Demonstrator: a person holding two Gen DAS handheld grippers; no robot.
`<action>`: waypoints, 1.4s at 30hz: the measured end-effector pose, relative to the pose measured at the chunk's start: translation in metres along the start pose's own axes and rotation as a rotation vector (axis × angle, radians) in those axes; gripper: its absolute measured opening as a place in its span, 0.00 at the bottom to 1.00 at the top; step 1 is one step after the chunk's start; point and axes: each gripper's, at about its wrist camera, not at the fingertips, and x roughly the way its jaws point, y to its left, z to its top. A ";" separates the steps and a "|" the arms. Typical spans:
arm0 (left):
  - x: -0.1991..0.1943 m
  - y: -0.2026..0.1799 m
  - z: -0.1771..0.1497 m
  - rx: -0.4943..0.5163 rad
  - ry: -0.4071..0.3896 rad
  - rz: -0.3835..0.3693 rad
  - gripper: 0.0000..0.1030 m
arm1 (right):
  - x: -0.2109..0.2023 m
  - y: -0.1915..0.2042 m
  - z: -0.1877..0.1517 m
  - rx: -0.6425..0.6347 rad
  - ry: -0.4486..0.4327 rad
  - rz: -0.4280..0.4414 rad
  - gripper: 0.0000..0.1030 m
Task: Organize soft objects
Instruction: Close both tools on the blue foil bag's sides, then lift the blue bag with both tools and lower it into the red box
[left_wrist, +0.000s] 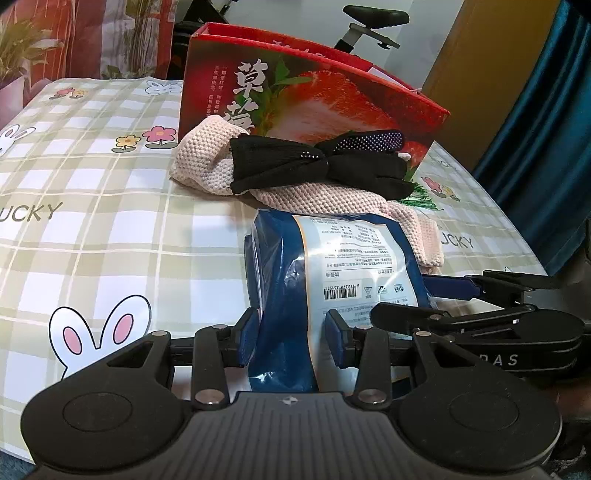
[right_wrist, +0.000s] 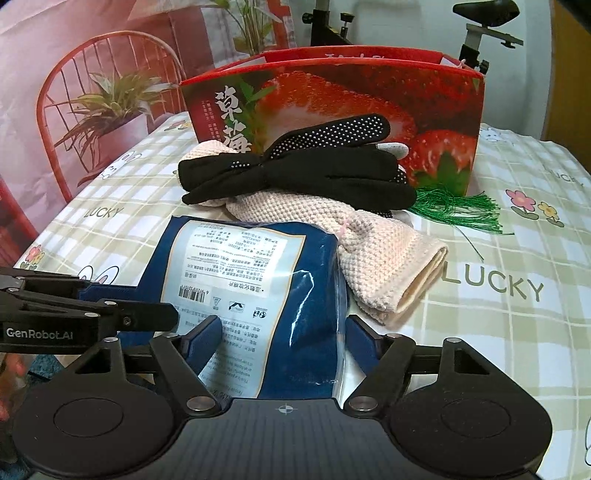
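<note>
Gripping a blue packet (left_wrist: 280, 295) in the left claw (left_wrist: 291, 338). Straddling it with the right claw (right_wrist: 284, 341), pads apart. Lying near the desk's (left_wrist: 110, 229) front edge.

"LUCKY" stands on the checked tablecloth (right_wrist: 517, 314) at right; "GenRobot.AI" on the left gripper (right_wrist: 40, 334) at lower left; "草莓" on the red box (right_wrist: 332, 103).

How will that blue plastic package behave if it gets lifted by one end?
The blue plastic package would probably sag, since its wrapper creases and bulges. Its glossy film looks slippery. It seems soft-filled, so likely light and not fragile.
</note>
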 end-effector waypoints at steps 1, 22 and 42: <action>0.000 0.001 0.001 0.001 0.000 0.000 0.41 | 0.000 0.001 -0.001 -0.004 0.001 0.002 0.65; -0.004 -0.001 -0.004 0.005 0.010 -0.010 0.38 | -0.004 0.003 -0.003 0.004 0.004 0.058 0.46; -0.049 -0.003 0.038 0.002 -0.151 -0.068 0.32 | -0.046 0.019 0.043 -0.169 -0.185 0.076 0.32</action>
